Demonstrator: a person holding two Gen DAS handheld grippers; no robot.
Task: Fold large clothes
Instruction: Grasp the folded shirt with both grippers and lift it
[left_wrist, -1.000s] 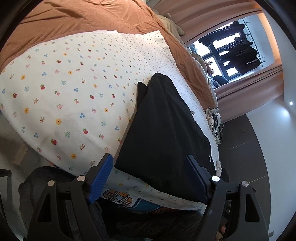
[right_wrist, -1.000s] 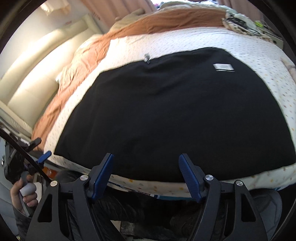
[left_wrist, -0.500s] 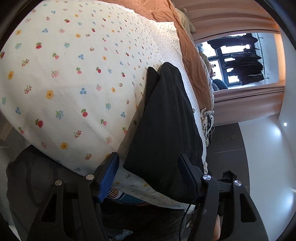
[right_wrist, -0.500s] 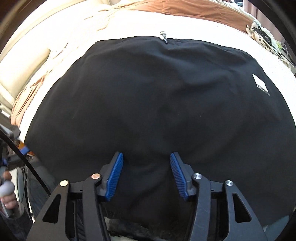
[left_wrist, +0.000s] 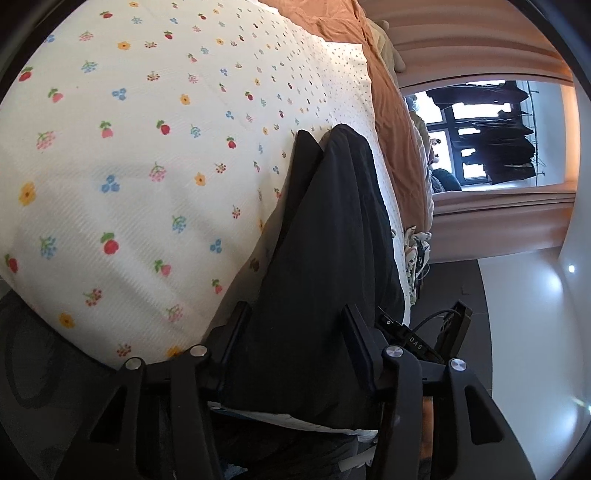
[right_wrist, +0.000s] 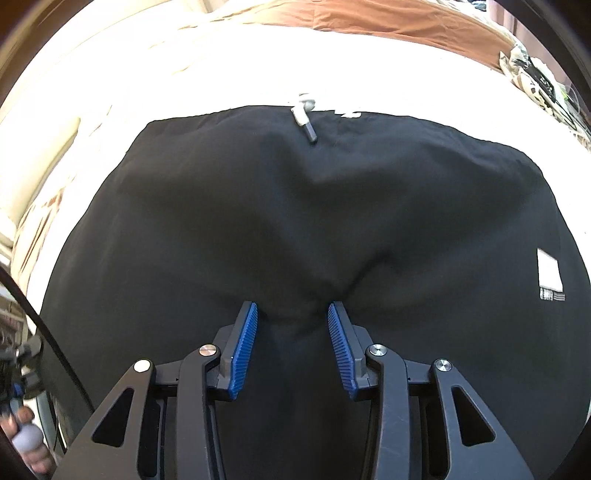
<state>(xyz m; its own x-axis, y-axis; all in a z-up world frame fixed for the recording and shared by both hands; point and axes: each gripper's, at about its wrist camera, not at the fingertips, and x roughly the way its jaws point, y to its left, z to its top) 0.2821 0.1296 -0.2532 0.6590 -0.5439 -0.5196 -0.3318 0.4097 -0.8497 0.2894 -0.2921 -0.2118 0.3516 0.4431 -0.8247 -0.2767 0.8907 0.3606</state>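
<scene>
A large black garment (left_wrist: 325, 240) lies flat on the flowered bed sheet (left_wrist: 147, 147), reaching the bed's near edge. My left gripper (left_wrist: 293, 325) straddles its near corner edge; the jaws are closing with black cloth between them, not pinched. In the right wrist view the same garment (right_wrist: 295, 203) fills the frame, with a grey cord toggle (right_wrist: 304, 118) at its far edge and a white label (right_wrist: 550, 275) at right. My right gripper (right_wrist: 291, 314) points down onto the cloth, its jaws closing. A pucker of fabric gathers between the blue pads (right_wrist: 243, 343), which stand apart.
A brown blanket (left_wrist: 388, 110) covers the far side of the bed. Curtains frame a window with dark clothes on a rack (left_wrist: 491, 136). Mixed items (right_wrist: 535, 77) sit at the bed's far right corner. A person's hand (right_wrist: 26, 443) shows at lower left.
Both grippers have come in to the garment's near edge and their jaws have narrowed. The right one swept over the cloth, which now puckers between its pads.
</scene>
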